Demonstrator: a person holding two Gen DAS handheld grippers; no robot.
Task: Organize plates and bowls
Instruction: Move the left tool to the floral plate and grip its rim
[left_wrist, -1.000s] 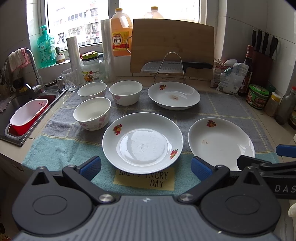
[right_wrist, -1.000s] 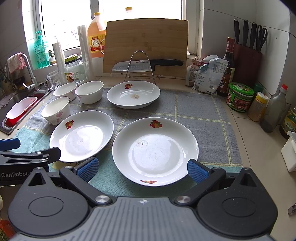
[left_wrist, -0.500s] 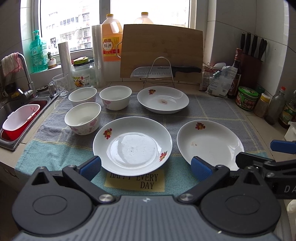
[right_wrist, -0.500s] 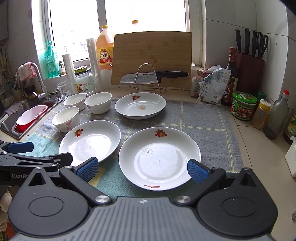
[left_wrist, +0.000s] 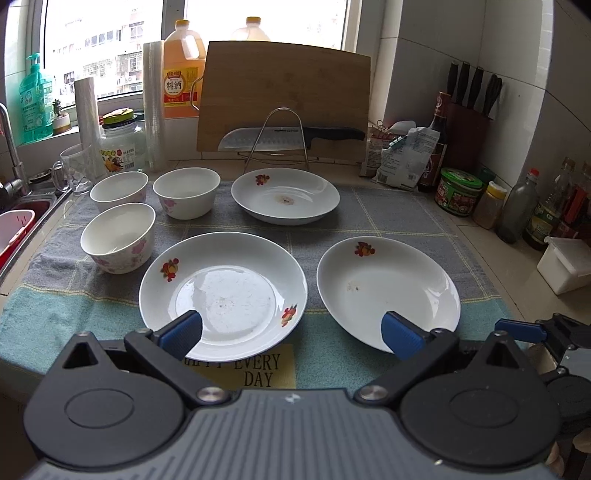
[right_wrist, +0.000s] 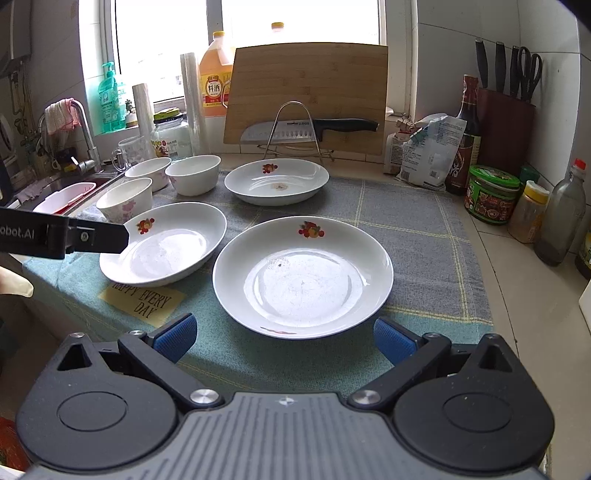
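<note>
Three white ceramic plates with small fruit decals and three white bowls with pink flower prints lay on the grey-and-teal checked cloth (left_wrist: 399, 221) that covered the counter. The near-left plate (left_wrist: 223, 293) sat in front of my left gripper (left_wrist: 291, 328), its near rim overlapping the yellow "HAPPY EVERY DAY" label (left_wrist: 258, 369) on the cloth. Just beside it to the right was the near-right plate (right_wrist: 303, 275), centred ahead of my right gripper (right_wrist: 282, 338). The far plate (left_wrist: 285, 195), with a brownish stain in its well, stood behind those two, near the wire knife stand (left_wrist: 277, 138).

The bowls were grouped at the left: the nearest bowl (left_wrist: 119, 242) just beside the near-left plate, and the back-left bowl (left_wrist: 119, 187) and back-right bowl (left_wrist: 187, 192) side by side behind it, none stacked.

I had both grippers spread wide with nothing between their blue pads, hovering at the near edge of the cloth. In the right wrist view the left gripper's black finger reached over the left rim of the near-left plate; I could not tell whether it touched.

Behind the stand, which carried a black-handled cleaver (left_wrist: 288, 137), a bamboo cutting board (left_wrist: 284, 96) leaned against the wall. A sink (right_wrist: 70, 192) lay at far left, and jars and bottles lined the right wall.
</note>
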